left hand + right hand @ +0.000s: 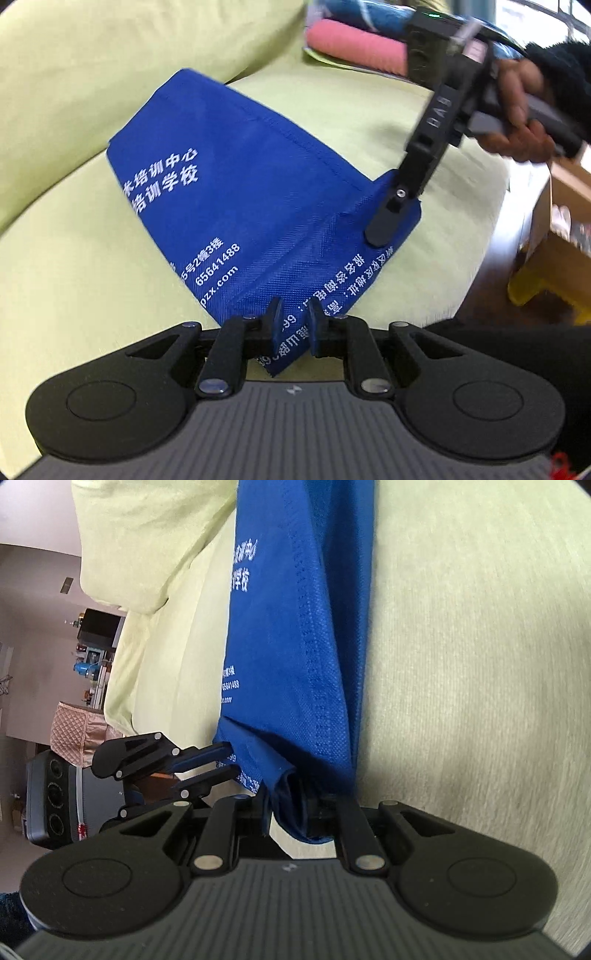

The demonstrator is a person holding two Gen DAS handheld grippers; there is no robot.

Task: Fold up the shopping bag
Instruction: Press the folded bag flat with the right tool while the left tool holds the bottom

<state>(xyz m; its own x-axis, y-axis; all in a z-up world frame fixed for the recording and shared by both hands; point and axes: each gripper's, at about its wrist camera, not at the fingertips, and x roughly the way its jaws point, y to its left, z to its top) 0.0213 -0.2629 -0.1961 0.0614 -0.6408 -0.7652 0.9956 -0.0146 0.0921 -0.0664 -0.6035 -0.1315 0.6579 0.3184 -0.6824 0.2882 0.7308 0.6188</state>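
Blue woven fabric sits pinched between the narrow jaws of both grippers. The left gripper [295, 325] holds one near corner of the shopping bag [236, 192], its blue-padded fingers closed on a doubled edge printed with white characters. The right gripper [295, 808] holds the neighbouring corner, with a bunched fold of cloth crammed between its fingers; from the left wrist view its black finger [388, 218] presses flat on the bag's surface.

Both grips sit on the same near edge, a little apart, so neither hand is clearly the nearer one. From the jaws the bag stretches away across the pale green sofa cushion [369, 110], its long axis running forward toward the cushion's back. Any further fold would seem to turn on carrying this held edge along that axis toward the far end.

Part of the bag already looks doubled: upside-down lettering shows on a turned-over strip near the jaws, while upright text and a phone number show on the main panel. A stitched seam runs lengthwise. How many folds it holds cannot be told.
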